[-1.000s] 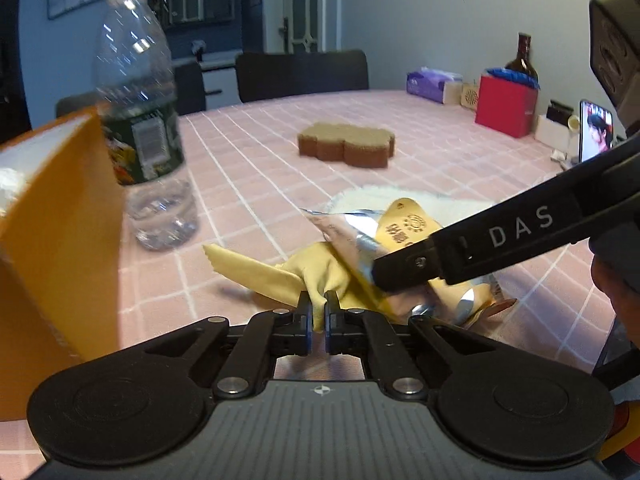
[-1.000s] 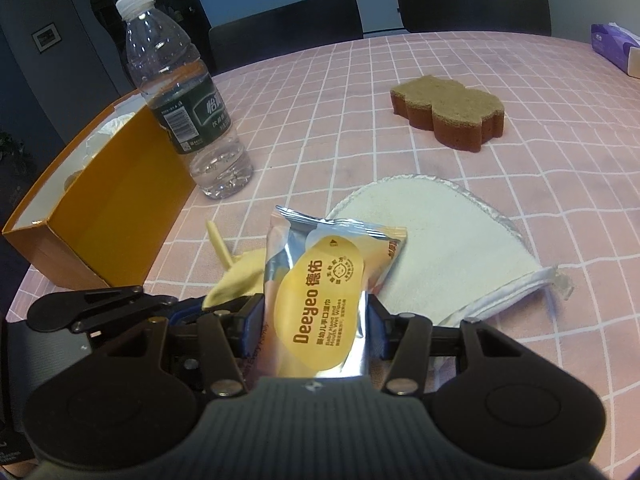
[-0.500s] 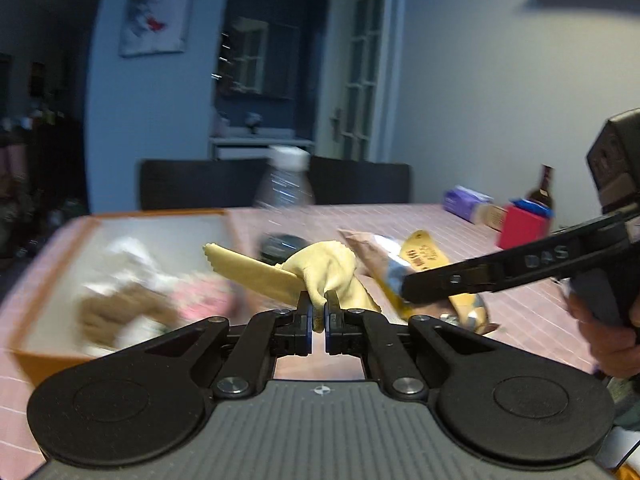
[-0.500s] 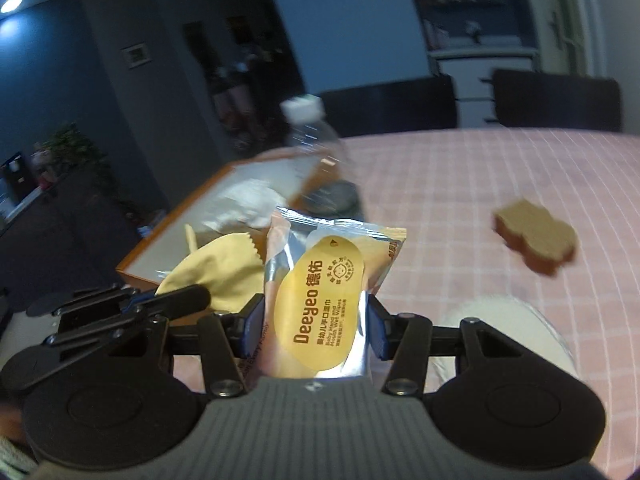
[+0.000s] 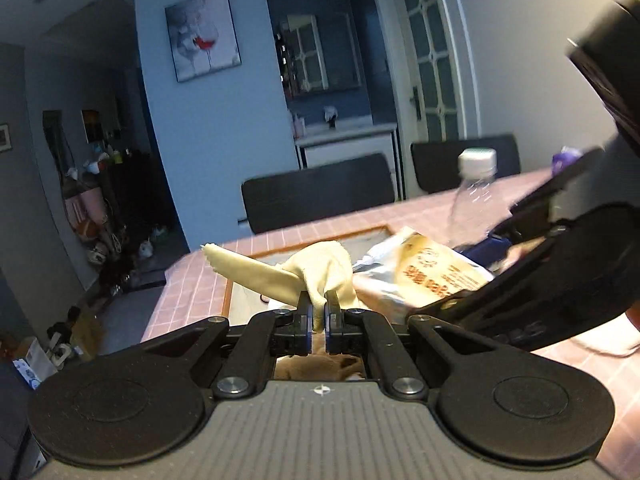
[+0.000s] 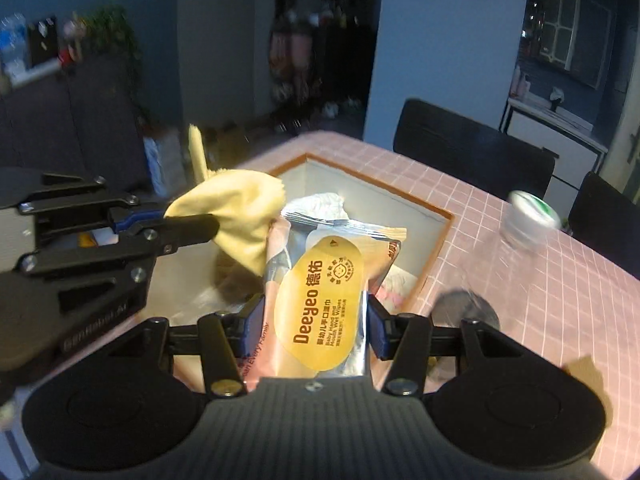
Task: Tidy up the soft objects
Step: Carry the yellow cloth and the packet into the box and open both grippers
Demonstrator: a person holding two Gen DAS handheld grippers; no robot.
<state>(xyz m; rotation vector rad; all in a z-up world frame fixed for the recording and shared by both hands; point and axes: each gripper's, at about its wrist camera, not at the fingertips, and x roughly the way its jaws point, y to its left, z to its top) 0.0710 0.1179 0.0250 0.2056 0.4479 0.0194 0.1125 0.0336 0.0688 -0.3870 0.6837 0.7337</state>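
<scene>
Left gripper (image 5: pixel 318 316): jaws are clamped together on a fold of the yellow cloth (image 5: pixel 320 270); the cloth is held in the air, one pinked corner sticking out to the left.
Right gripper (image 6: pixel 316 322): jaws are pressed against both sides of a wet wipes pack (image 6: pixel 320 296), which is held upright between them.
Pack writing: an oval yellow flap is printed "Deeyeo" with Chinese characters and a small smiling-face emblem; beneath it "Baby Hand and Mouth Wet Wipes" can be read. Along the pink left edge only "Every Family" is legible.
Orange box (image 6: pixel 440 236): open-topped, set on the desk below both grippers; pale and brown soft items lie inside, too blurred to name.
Cloth and pack position: both are held above the box, close beside each other.
Desk (image 6: pixel 540 280): covered in a pink checked cloth.
Water bottle (image 5: pixel 474 196): clear plastic, white cap, stood beside the box; blurred in the right wrist view.
Left gripper lettering: "GenRobot.AI" is seen on its side.
</scene>
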